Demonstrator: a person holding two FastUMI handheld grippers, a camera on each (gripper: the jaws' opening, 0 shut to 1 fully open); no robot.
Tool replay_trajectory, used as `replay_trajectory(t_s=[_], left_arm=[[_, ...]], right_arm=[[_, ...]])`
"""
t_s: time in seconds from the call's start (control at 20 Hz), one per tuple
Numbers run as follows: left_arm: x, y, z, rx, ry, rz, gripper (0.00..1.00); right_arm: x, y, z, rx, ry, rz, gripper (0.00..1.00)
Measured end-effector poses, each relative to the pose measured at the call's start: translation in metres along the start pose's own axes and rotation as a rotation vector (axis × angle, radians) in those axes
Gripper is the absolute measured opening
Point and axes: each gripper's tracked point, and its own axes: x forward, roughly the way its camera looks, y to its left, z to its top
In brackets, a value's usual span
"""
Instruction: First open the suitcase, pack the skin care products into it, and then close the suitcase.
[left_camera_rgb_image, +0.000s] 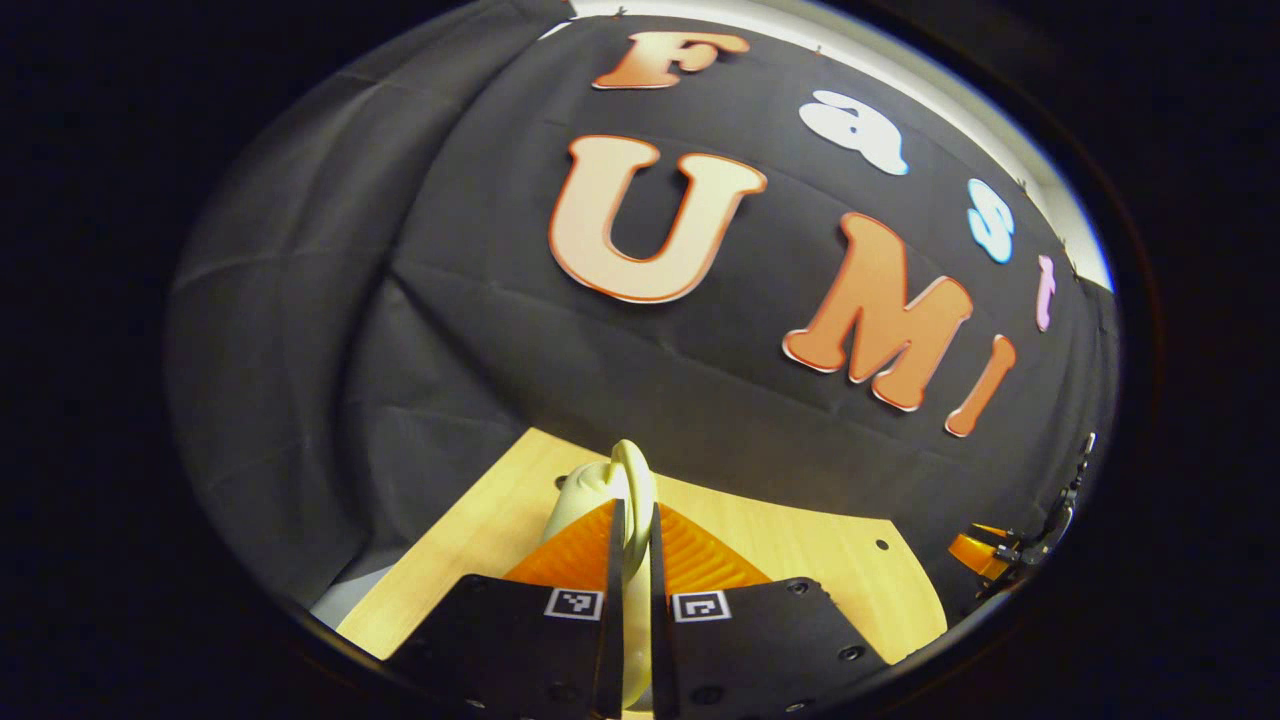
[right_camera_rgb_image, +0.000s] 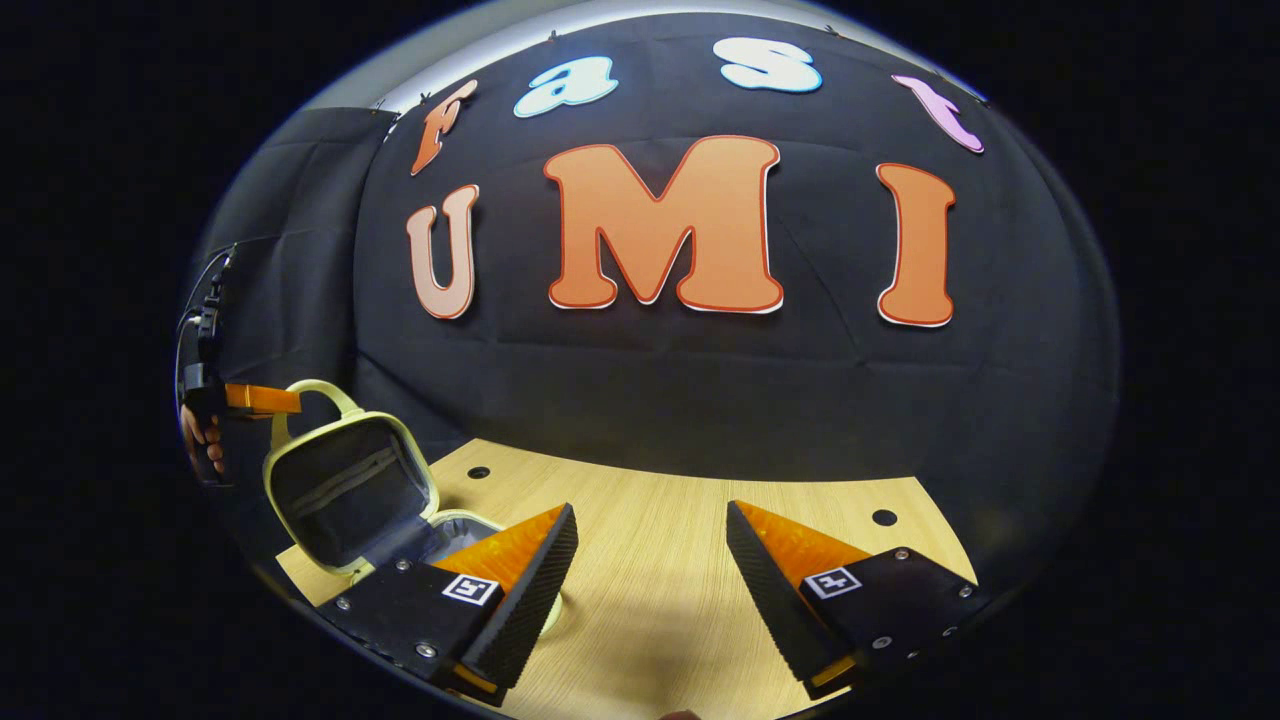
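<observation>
A small cream suitcase (right_camera_rgb_image: 345, 490) stands open at the left end of the wooden table (right_camera_rgb_image: 660, 510), its dark-lined lid tilted up and its base partly hidden behind my right gripper's left finger. My left gripper (left_camera_rgb_image: 632, 512) is shut on the suitcase's cream loop handle (left_camera_rgb_image: 633, 470), which rises between its two fingers. In the right gripper view that same left gripper (right_camera_rgb_image: 262, 398) holds the handle (right_camera_rgb_image: 318, 392) at the lid's top. My right gripper (right_camera_rgb_image: 650, 555) is open above the tabletop, just right of the suitcase, with nothing between its fingers.
A hand (right_camera_rgb_image: 200, 438) holds the left gripper at the far left. The table (left_camera_rgb_image: 800, 545) has small round holes near its back edge. Black cloth hangs close behind the table. My right gripper (left_camera_rgb_image: 985, 552) shows at the right edge of the left gripper view.
</observation>
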Motion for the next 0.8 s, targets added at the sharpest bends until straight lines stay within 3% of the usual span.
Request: replay_trajectory(t_s=[0.25,0.55,0.8], left_arm=[[0.02,-0.067,-0.018,0.005,0.018,-0.09,0.11],[0.033,-0.139,-0.077,0.07,0.104,-0.192,0.11],[0.049,-0.183,-0.13,0.015,0.197,-0.26,0.11]], right_arm=[[-0.001,-0.015,-0.009,0.024,0.016,0.0,0.95],[-0.004,-0.036,-0.019,0.03,0.028,-0.014,0.95],[-0.01,-0.056,-0.033,0.041,0.048,-0.04,0.95]])
